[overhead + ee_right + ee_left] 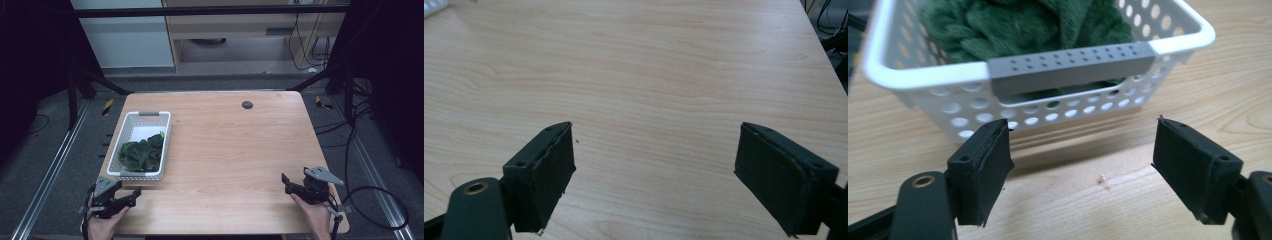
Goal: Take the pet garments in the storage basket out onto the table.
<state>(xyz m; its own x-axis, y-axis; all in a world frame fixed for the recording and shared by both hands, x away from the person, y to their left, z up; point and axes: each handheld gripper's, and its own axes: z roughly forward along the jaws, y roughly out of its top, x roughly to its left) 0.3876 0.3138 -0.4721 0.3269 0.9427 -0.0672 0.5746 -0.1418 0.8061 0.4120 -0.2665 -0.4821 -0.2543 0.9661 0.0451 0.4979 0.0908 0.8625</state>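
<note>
Left gripper (1083, 165): jaws apart, empty, just before the white basket (923, 82)
Right gripper (656, 175): jaws apart, empty, over bare table (649, 65)
Basket contents: green cloth (1013, 25)

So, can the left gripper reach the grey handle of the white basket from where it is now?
Probably yes. The left gripper is open and faces the grey handle of the white basket, with bare table between them. The green cloth lies inside, behind the handle.

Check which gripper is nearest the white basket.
The left gripper: it sits open just short of the white basket, facing its grey handle. The right gripper rests far off at the opposite table corner.
</note>
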